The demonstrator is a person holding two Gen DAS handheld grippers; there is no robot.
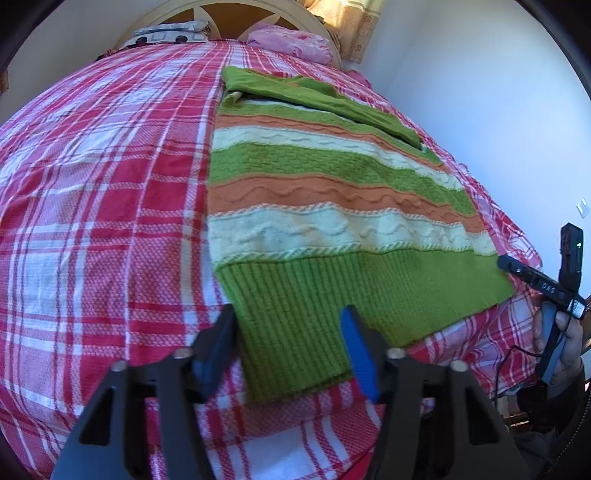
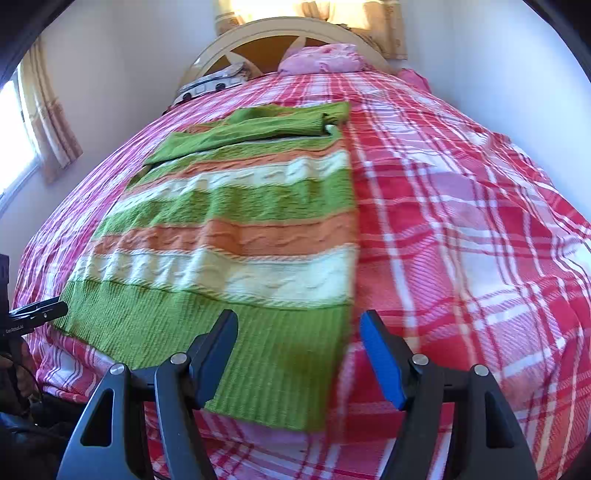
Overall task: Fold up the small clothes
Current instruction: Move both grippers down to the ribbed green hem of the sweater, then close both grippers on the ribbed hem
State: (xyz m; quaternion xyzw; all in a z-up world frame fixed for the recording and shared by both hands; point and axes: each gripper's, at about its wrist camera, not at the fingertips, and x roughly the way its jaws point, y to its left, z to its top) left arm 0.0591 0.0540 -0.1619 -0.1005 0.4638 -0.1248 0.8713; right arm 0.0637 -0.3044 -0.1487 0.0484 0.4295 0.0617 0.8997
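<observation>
Both wrist views low, close over the sweater's (image 1: 332, 206) hem, facing the headboard (image 2: 295, 37), sharing sweater and bedspread (image 1: 110, 184).

A red-and-white plaid bedspread (image 1: 103, 206) covers the bed. At its head edge, a pink pillow (image 2: 321, 59) and a patterned pillow (image 1: 166, 35) rest against the cream headboard (image 2: 258, 31). Floral curtains (image 2: 48, 122) hang behind.

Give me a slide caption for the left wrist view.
Open left tool poised at the green ribbed hem of a striped sweater on a plaid bedspread.
</observation>
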